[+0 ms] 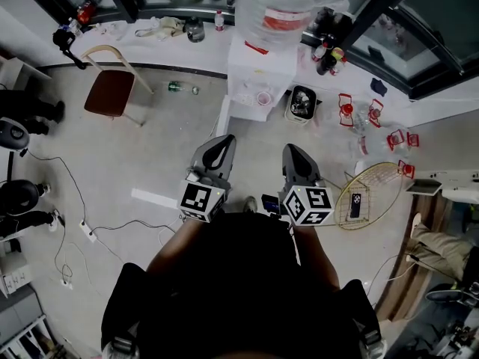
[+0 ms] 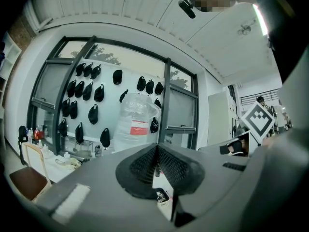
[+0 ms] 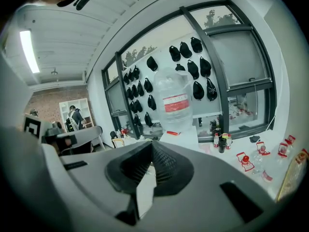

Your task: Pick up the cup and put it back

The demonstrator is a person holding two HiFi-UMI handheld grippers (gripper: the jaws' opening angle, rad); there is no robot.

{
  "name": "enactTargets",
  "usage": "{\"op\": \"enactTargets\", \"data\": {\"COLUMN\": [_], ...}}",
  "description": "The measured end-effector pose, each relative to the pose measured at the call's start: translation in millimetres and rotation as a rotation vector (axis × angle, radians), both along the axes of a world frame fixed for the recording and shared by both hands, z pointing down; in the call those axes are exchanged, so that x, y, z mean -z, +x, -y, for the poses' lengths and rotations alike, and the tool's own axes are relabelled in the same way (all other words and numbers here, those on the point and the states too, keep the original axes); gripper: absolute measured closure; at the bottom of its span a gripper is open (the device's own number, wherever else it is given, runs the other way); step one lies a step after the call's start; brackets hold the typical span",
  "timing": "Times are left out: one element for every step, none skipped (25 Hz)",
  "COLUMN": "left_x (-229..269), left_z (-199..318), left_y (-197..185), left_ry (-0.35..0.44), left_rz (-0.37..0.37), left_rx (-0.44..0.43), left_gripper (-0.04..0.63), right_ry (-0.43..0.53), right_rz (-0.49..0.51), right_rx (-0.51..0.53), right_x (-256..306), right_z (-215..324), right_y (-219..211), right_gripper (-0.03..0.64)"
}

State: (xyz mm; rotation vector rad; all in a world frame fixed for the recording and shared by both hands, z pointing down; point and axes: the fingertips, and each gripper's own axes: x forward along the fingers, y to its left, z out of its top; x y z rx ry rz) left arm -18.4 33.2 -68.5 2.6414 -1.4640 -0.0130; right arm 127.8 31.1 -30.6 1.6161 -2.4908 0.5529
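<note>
A small pale cup stands on the tray of the white water dispenser, under its big clear bottle. Both grippers hang low in front of the person, well short of the dispenser. My left gripper is shut with nothing between its jaws, and in its own view the ribbed pads meet edge to edge. My right gripper is shut and empty too, its pads pressed together. The bottle shows ahead of the left gripper and also as the bottle ahead of the right one.
A wooden chair stands at the left and a black bin right of the dispenser. Red-framed items and a wire basket lie on the floor at the right. Cables trail at the left.
</note>
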Motion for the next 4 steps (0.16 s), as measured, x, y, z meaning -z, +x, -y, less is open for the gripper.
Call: {"op": "enactTargets", "data": {"left_x": [-0.1, 0.0, 0.1, 0.3], "left_z": [-0.3, -0.5, -0.7, -1.0], "left_y": [0.0, 0.1, 0.3, 0.5], "left_ry": [0.000, 0.001, 0.002, 0.003], "left_rz": [0.000, -0.001, 0.000, 0.000], "left_rx": [-0.001, -0.002, -0.003, -0.005], "left_gripper": [0.588, 0.588, 0.588, 0.588], "right_ry": [-0.001, -0.002, -0.002, -0.003], "right_rz": [0.000, 0.000, 0.000, 0.000], "right_rx": [0.000, -0.001, -0.001, -0.001], "right_x": [-0.4, -0.7, -1.0, -1.2], "right_z": [-0.4, -0.7, -1.0, -1.2], "right_y": [-0.4, -0.7, -0.9, -1.1], "right_gripper": [0.623, 0.623, 0.623, 0.623]}}
